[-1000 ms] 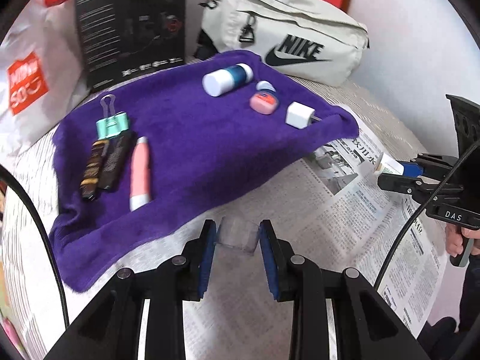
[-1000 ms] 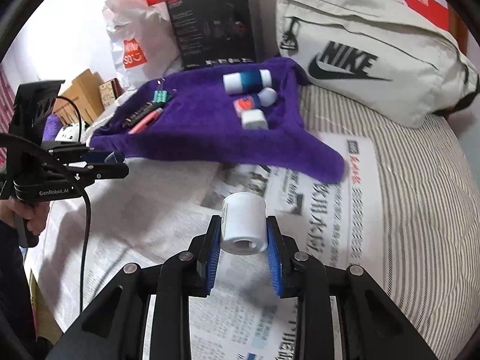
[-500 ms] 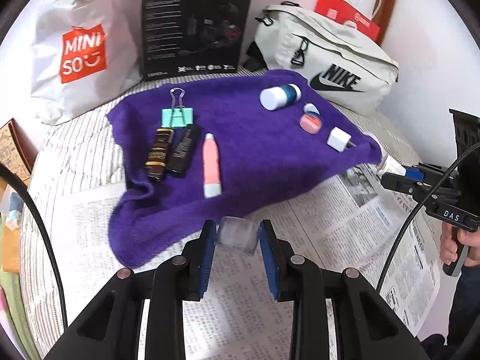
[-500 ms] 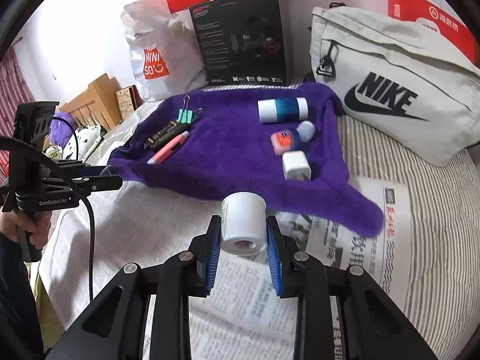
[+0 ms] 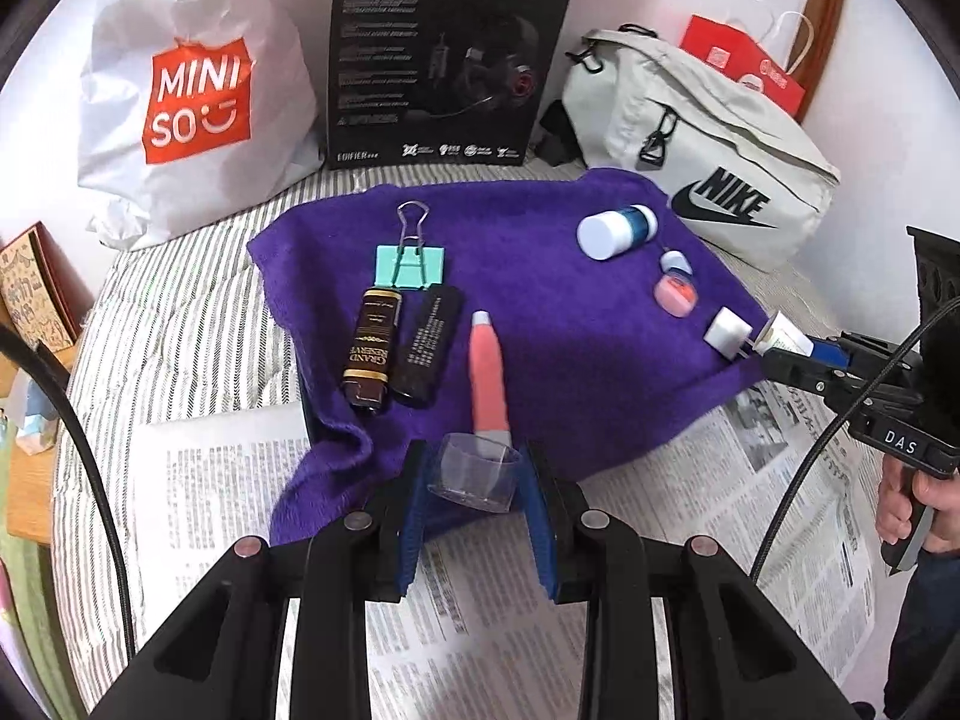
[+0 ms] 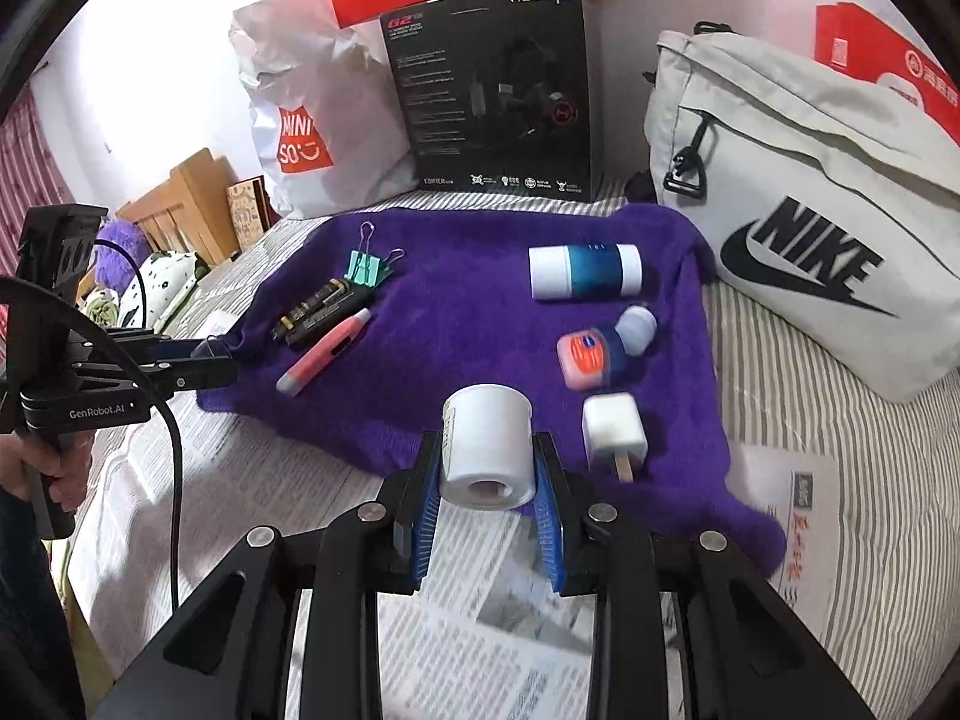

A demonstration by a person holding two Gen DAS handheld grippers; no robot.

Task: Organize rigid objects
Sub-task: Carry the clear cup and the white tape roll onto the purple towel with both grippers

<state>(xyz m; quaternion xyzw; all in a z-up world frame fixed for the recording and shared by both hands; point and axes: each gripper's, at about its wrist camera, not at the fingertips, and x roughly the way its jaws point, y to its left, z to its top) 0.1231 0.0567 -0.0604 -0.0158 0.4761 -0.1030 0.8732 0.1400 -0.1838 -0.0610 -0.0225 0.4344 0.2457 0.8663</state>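
My left gripper (image 5: 474, 495) is shut on a small clear plastic cap (image 5: 474, 471), held just above the near edge of the purple towel (image 5: 558, 360), next to the pink pen (image 5: 489, 378). My right gripper (image 6: 486, 495) is shut on a white cylindrical bottle (image 6: 487, 444), held over the towel's (image 6: 468, 324) near edge beside the white charger plug (image 6: 613, 427). On the towel lie a teal binder clip (image 5: 411, 264), two dark lighters (image 5: 399, 354), a white and blue bottle (image 5: 615, 231) and a small pink jar (image 5: 677, 294).
Newspaper (image 5: 516, 600) covers the striped bed in front of the towel. Behind the towel stand a Miniso bag (image 5: 192, 96), a black headset box (image 5: 444, 54) and a grey Nike bag (image 5: 708, 156). A wooden shelf edge (image 5: 24, 480) is at the left.
Both grippers have moved forward towards the towel with their loads. The cap now hangs over the towel's near edge, and the white bottle has come next to the charger plug.
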